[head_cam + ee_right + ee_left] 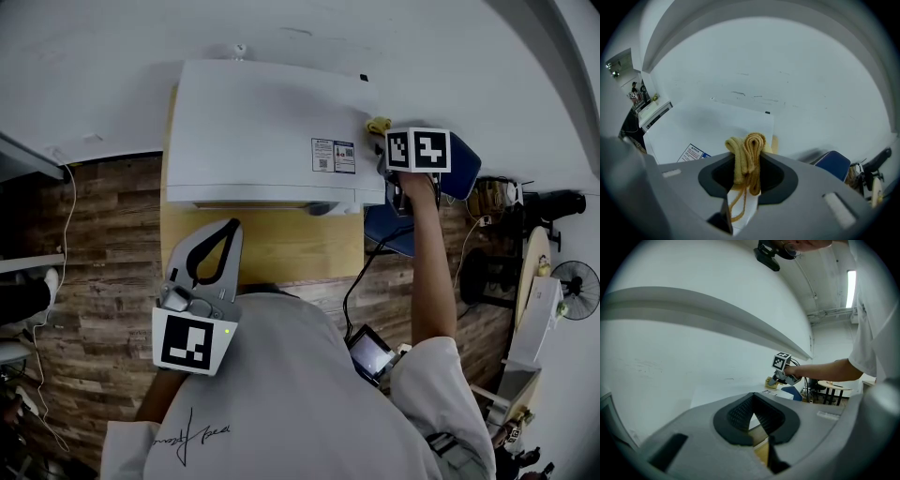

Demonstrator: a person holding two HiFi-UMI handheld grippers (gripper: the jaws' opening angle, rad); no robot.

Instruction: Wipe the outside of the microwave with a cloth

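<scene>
Cloth (747,154): yellow, soft and light by its look; bunched at the right edge of the microwave (262,131).
Right gripper (746,180): clamped on the cloth's folded middle, a sound hold.
Left gripper (225,234): closed, empty, in front of the microwave.

A bare workroom, more lab than home: plain white walls (112,56), wood-look floor (103,272), a lone microwave (253,131) on a small wooden surface (291,248) set against the wall, loose cables (70,206) by the surface's left edge, a fan (577,292), a round table (839,386), a strip light (851,289) and exposed pipes (829,312) overhead
</scene>
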